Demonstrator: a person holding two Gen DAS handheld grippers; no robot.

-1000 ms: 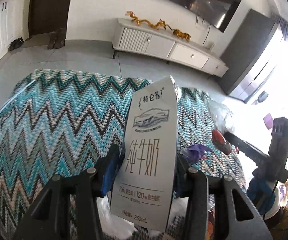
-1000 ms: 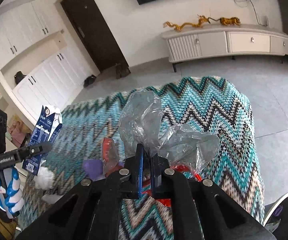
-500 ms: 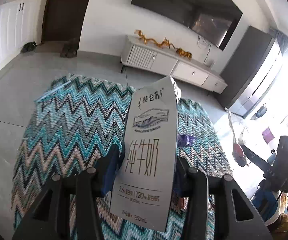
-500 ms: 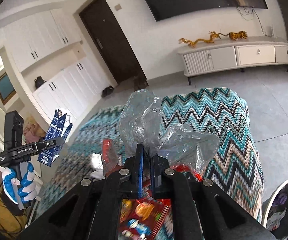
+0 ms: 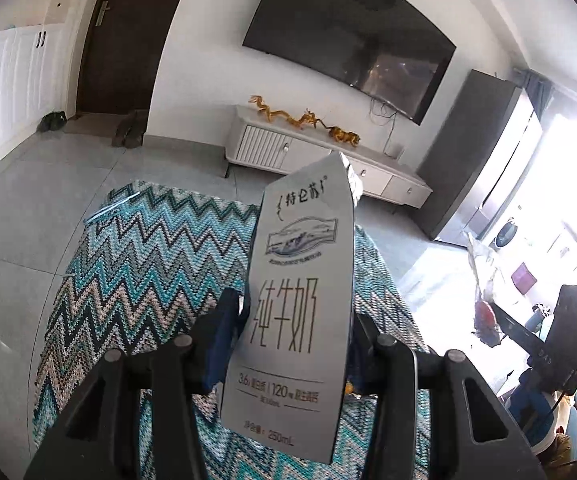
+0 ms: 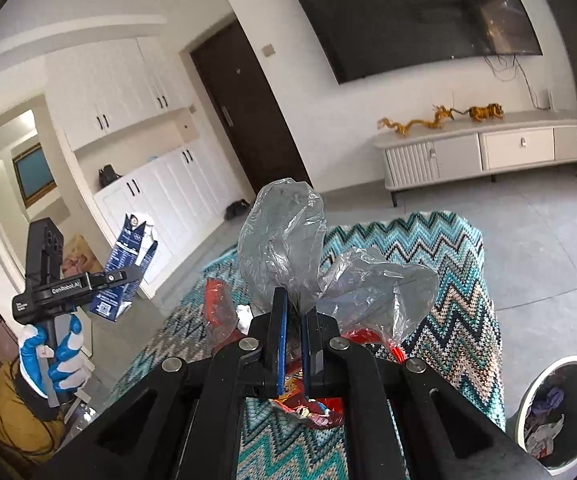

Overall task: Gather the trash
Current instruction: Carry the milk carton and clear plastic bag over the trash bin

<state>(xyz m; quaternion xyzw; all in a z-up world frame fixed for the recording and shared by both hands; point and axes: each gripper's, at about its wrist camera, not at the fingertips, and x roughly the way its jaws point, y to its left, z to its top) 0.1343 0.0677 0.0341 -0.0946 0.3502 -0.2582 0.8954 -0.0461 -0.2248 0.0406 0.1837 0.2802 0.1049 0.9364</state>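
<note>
A grey milk carton [image 5: 300, 304] with Chinese print stands upright between my left gripper's [image 5: 294, 320] blue pads, which are shut on its sides. In the right wrist view the same carton [image 6: 130, 268] shows its blue side, held by the left gripper [image 6: 118, 276] in a gloved hand [image 6: 52, 360]. My right gripper [image 6: 293, 312] is shut on a crumpled clear plastic bag [image 6: 288, 236], with a red wrapper [image 6: 218, 312] hanging in it. The right gripper [image 5: 496, 316] and its bag [image 5: 482, 276] also appear at the right of the left wrist view. Both are lifted above the zigzag cloth [image 5: 140, 280].
A round bin [image 6: 560, 408] holding trash stands on the floor at lower right, beside the zigzag-covered table [image 6: 448, 264]. A colourful snack packet [image 6: 308, 408] lies on the cloth under the right gripper. A white TV cabinet [image 6: 484, 152], a wall TV and a dark door lie beyond.
Both grippers have risen and drawn back from the cloth with their loads; the table now looks lower and farther. The bin has come into the right wrist view. Neither grip changed.
</note>
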